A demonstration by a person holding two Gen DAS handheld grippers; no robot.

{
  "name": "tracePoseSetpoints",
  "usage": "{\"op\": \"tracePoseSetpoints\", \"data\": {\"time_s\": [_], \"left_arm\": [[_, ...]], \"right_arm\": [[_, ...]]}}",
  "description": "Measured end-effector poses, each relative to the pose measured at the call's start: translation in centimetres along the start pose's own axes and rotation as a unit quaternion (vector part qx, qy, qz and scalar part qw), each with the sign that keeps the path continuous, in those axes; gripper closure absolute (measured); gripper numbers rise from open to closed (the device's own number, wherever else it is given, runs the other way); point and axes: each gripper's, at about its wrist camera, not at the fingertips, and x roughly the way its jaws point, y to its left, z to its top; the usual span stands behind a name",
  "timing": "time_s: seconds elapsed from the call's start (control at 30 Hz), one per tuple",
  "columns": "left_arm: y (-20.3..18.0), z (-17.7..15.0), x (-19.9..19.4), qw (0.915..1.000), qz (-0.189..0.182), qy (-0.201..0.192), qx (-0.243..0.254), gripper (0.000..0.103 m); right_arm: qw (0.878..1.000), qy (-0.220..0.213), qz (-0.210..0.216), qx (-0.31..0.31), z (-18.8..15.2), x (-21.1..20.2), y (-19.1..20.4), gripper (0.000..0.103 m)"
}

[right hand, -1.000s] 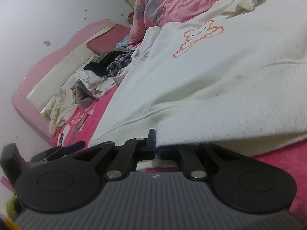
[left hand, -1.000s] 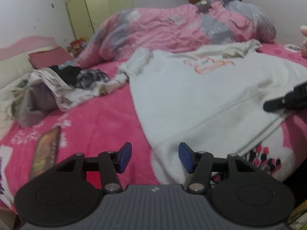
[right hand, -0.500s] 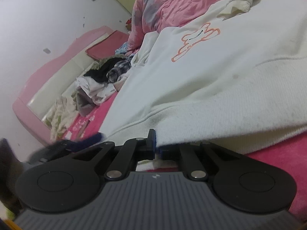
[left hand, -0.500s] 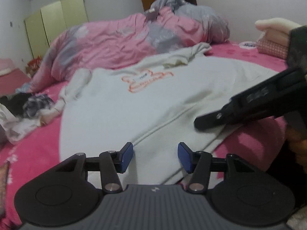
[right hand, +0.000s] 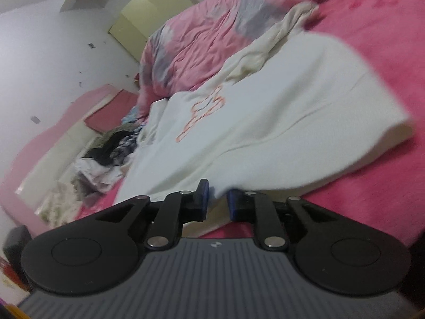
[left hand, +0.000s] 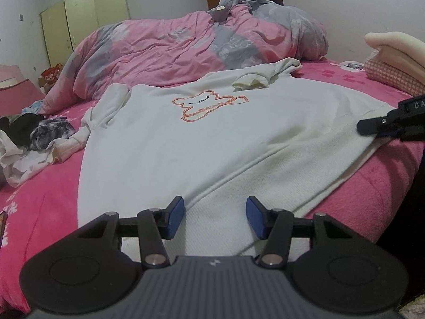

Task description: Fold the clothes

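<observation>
Sweatshirt (left hand: 212, 138) lies on bed (left hand: 47, 199), duvet (left hand: 186, 50) behind it.

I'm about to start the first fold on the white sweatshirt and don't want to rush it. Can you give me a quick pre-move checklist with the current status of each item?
1. White sweatshirt lies spread, bear print up: ok.
2. Left gripper open over the ribbed hem, nothing pinched: ok.
3. Right gripper: jaws have just been opening, hem edge sits in the narrow gap; firm hold: not ok.
4. Far sleeve bunched near the collar, not flat: not ok.
5. Other sleeve rumpled beside the loose clothes pile: not ok.
6. Sweatshirt's back layer smooth underneath: cannot tell.
</observation>
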Motion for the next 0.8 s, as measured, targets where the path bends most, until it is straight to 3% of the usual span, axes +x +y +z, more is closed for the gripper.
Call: {"op": "tracePoseSetpoints", "data": {"time_s": [0.13,0.23,0.47,0.57,0.7,0.8], "left_arm": [[-0.2,-0.1,0.0,1.0000,0.004,-0.003,0.005,0.049],[-0.2,-0.2,0.0,0.9999,0.006,-0.007,0.010,0.048],[-0.3,0.8,-1.5,0.9990,0.002,-0.038,0.024,0.047],[-1.3,1.8,-1.9,0.9978,-0.022,-0.053,0.032,0.047],[-4.7,2.7,-0.4,0.9946,-0.038,-0.056,0.079,0.047],[-6.1,2.5,1.6,0.9949,-0.038,-0.035,0.087,0.049]], "right_arm": [[0.996,-0.020,-0.029,-0.082,0.7,-0.4,0.8,0.097],[0.992,-0.010,-0.053,-0.114,0.2,0.7,0.9,0.097],[0.992,-0.019,-0.064,-0.109,-0.7,1.4,0.3,0.100],[0.991,-0.020,-0.068,-0.115,-0.9,1.3,0.4,0.100],[0.992,-0.024,-0.067,-0.103,-1.0,1.3,0.3,0.100],[0.993,-0.026,-0.066,-0.092,-1.0,1.1,0.2,0.100]]}}
